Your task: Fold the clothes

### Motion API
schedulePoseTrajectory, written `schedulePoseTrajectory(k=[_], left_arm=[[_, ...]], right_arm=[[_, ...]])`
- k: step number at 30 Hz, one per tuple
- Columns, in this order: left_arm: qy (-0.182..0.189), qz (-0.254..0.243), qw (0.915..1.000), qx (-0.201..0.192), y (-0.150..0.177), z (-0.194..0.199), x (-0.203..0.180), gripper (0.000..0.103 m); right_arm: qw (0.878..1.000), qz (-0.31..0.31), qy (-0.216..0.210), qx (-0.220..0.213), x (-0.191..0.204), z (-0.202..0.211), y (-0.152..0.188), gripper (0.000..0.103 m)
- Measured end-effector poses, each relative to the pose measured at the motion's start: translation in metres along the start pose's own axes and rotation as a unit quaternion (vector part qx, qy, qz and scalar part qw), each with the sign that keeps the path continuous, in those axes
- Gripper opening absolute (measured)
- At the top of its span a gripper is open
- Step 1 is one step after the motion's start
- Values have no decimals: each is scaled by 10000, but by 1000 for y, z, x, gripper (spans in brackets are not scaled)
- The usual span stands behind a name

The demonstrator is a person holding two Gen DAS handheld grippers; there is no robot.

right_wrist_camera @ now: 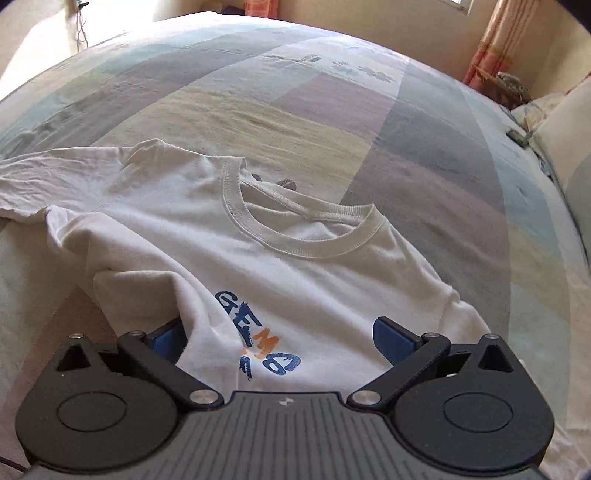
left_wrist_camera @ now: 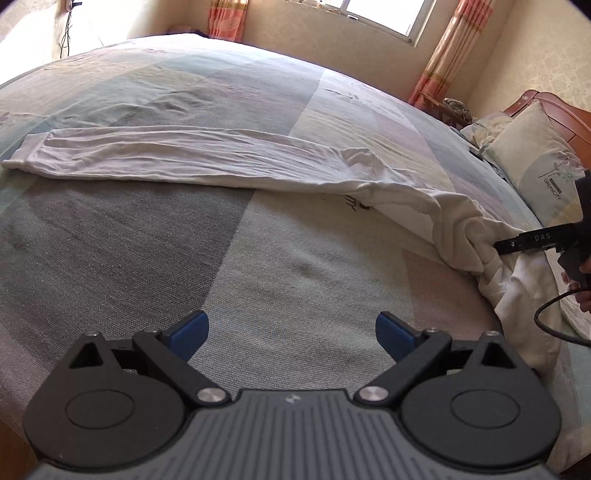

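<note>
Nearest in your left wrist view: your left gripper [left_wrist_camera: 291, 334], blue pads [left_wrist_camera: 192, 332] spread wide, nothing between them, hovering over bare bedspread [left_wrist_camera: 147, 240] in grey, pale green and pink blocks. Nearest in your right wrist view: your right gripper [right_wrist_camera: 280, 338], its blue pads [right_wrist_camera: 391, 338] apart in that view, with a fold of the white long-sleeved T-shirt [right_wrist_camera: 295, 266] bunched between them; the left pad is half hidden by cloth. Only the left view shows this gripper from outside [left_wrist_camera: 517, 243]: a black finger marked "DAS" runs into gathered white fabric at the bed's right side, so it appears pinched on the cloth there, a hand [left_wrist_camera: 583, 291] and a black cable [left_wrist_camera: 554, 325] behind it. Only the right view shows the shirt's front: blue and orange lettering [right_wrist_camera: 258, 339] just ahead of the gripper, then the ribbed round collar [right_wrist_camera: 295, 229], open and lying flat. Only the left view shows one long sleeve [left_wrist_camera: 166, 158], stretched leftward across the bed, creased, ending in a ribbed cuff [left_wrist_camera: 22, 155]. The shirt lies face up, rumpled, unfolded, on the near right part of the bed. Farther: a pillow [left_wrist_camera: 539, 166] printed "DREAMCITY" against a wooden headboard [left_wrist_camera: 546, 107], orange curtains [left_wrist_camera: 454, 51], a window [left_wrist_camera: 384, 14].
</note>
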State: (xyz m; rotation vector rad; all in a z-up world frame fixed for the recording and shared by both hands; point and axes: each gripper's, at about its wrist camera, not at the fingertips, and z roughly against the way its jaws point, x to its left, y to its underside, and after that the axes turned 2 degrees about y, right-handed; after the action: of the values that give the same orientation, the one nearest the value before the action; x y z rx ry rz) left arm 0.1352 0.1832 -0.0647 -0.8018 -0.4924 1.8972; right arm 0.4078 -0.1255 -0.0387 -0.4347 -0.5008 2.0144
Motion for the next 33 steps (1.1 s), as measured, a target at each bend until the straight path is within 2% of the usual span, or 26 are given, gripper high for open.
schedulePoseTrajectory(k=[2, 5, 7, 10, 12, 16, 18, 20, 23, 25, 27, 30, 33], left_arm=[[-3, 73, 10000, 29, 4, 2, 0, 97], [-7, 97, 9999, 66, 9, 2, -2, 97], [4, 84, 9999, 83, 10, 2, -4, 97], [45, -6, 9999, 104, 8, -1, -11, 97], [97, -80, 9998, 120, 7, -4, -16, 97], [229, -214, 9994, 173, 5, -11, -25, 97], [289, -255, 9990, 219, 6, -14, -28, 97], [319, -265, 9988, 255, 7, -15, -28, 97], [295, -211, 9990, 274, 8, -17, -25, 97], [272, -153, 9992, 263, 8, -17, -22, 97], [263, -100, 9993, 247, 8, -18, -20, 97], [250, -88, 9993, 249, 7, -20, -19, 97], [258, -139, 9992, 258, 6, -22, -23, 97]], right_arm=[[9991, -256, -151, 301, -11, -18, 6, 103], [9989, -208, -199, 368, -3, -22, 14, 103], [9998, 5, -7, 199, 9, -7, 13, 103], [9976, 606, 175, -274, 31, 28, 9, 103], [9927, 1043, 87, -603, 47, 54, 7, 103], [9823, 1635, -433, -810, 85, 84, 16, 103], [9761, 1907, -826, -634, 105, 84, 29, 103], [9647, 2435, -942, -340, 127, 72, 50, 103], [9428, 3305, -433, 2, 147, 55, 82, 103], [9367, 3494, -198, 92, 141, 50, 90, 103], [9495, 3126, -138, 209, 118, 49, 85, 103], [9739, 2236, -175, 344, 75, 48, 71, 103], [9837, 1756, 56, 386, 49, 49, 68, 103]])
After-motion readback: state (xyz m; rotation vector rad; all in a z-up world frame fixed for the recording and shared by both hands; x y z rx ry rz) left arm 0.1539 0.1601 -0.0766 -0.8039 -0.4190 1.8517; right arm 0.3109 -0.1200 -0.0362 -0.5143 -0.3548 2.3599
